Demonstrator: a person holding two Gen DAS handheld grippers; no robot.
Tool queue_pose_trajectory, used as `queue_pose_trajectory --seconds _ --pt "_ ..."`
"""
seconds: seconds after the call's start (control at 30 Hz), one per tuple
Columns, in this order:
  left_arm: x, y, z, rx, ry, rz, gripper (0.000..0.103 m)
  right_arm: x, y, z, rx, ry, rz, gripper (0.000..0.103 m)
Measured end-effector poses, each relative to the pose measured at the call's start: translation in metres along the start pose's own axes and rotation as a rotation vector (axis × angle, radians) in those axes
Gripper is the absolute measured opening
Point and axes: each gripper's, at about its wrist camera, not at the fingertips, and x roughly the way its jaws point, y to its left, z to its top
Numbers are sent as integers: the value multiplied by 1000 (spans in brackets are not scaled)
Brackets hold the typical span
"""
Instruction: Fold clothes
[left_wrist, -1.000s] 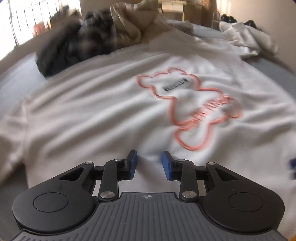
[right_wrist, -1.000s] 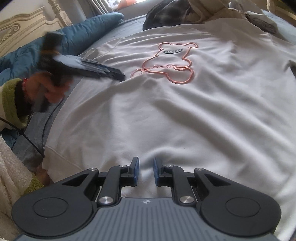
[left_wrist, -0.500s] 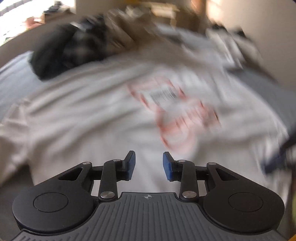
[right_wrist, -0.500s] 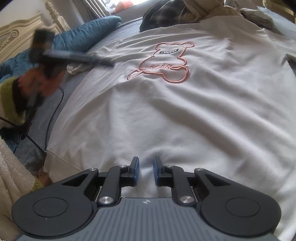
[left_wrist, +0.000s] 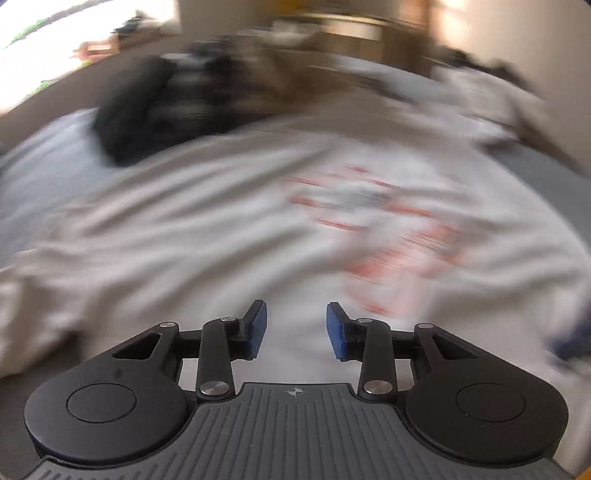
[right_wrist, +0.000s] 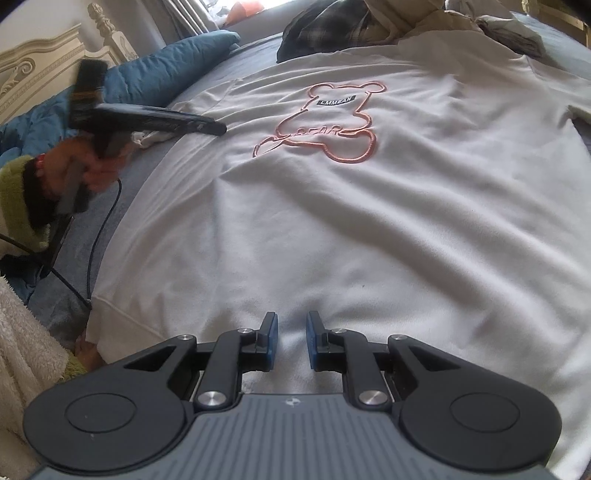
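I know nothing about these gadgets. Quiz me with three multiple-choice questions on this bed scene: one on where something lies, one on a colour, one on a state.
1. Where is the dark plaid garment?
A. Beyond the white sweatshirt's far edge
B. On top of the bear outline
C. Between the right gripper's pads

2. What colour is the bear outline?
A. Green
B. Pink
C. Blue

3. How does the sweatshirt lie?
A. Folded in half
B. Rolled up
C. Spread flat, print upward

Answers: 1 A, the plaid heap sits past the sweatshirt's far edge. 2 B, the stitched line is pink. 3 C, the whole front and print show, with no fold made.
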Motion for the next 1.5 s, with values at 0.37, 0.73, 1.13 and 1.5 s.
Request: queue_pose_trajectory --seconds 0.37,0.73,1.13,1.5 --pt "38 12 3 -120 -11 13 43 0 1 -2 5 -3 4 17" --pt "45 61 18 -134 -45 443 46 -1 -1 1 4 0 16 17" --pt "-20 4 -6 -104 -60 232 46 15 -6 76 -160 -127 -108 17" --pt "-5 -79 -31 -1 -59 -32 46 50 -102 155 -58 -157 -298 5"
